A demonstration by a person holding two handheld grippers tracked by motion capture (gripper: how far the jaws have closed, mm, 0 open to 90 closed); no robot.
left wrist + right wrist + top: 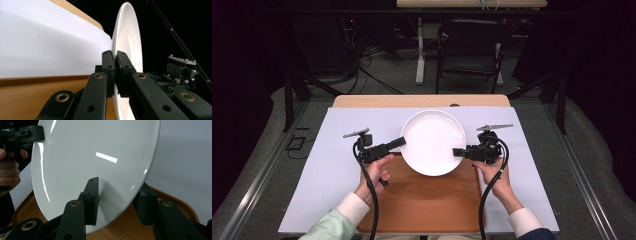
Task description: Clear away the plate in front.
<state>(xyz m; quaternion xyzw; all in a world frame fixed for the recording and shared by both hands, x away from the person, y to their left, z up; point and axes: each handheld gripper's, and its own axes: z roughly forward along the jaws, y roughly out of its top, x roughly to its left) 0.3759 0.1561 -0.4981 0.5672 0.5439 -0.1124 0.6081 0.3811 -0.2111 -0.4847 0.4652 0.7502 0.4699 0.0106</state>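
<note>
Left gripper clamped on plate rim; right gripper straddling opposite rim, not yet pinched. Next: close fully, then lift level.

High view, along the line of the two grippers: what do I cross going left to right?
Bare white mat → left gripper, shut on the plate's left rim → white plate → right gripper, jaws straddling the right rim → bare white mat again.
</note>
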